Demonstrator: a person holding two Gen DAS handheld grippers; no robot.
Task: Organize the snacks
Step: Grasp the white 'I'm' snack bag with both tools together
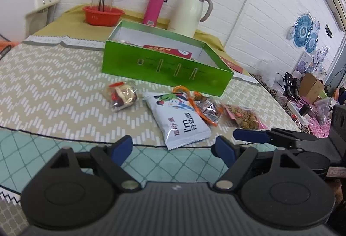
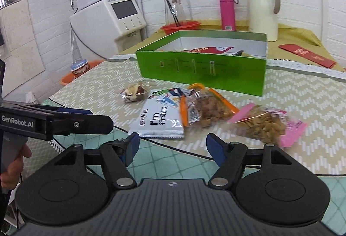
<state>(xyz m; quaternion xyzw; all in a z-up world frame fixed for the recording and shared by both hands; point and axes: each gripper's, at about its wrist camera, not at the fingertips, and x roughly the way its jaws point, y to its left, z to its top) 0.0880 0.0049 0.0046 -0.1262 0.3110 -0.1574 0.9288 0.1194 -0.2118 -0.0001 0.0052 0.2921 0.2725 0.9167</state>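
An open green box (image 1: pixel 164 67) (image 2: pixel 201 69) stands on the table with a red packet (image 1: pixel 167 50) inside. In front of it lie a small clear snack bag (image 1: pixel 122 96) (image 2: pixel 135 92), a white pouch (image 1: pixel 180 120) (image 2: pixel 160 118), an orange-edged bag of brown snacks (image 1: pixel 205 107) (image 2: pixel 207 107) and a pink-edged bag of nuts (image 1: pixel 245 118) (image 2: pixel 266 124). My left gripper (image 1: pixel 173 147) is open and empty, just short of the white pouch. My right gripper (image 2: pixel 173 146) is open and empty, near the pouch's front edge.
A red basin (image 1: pixel 103 14) with a glass jar, a pink bottle (image 1: pixel 154 7) and a cream thermos (image 1: pixel 190 13) stand behind the box. A white appliance (image 2: pixel 108 22) is at the left. A red envelope (image 2: pixel 307 55) lies at the right rear. Clutter sits beyond the table's right edge.
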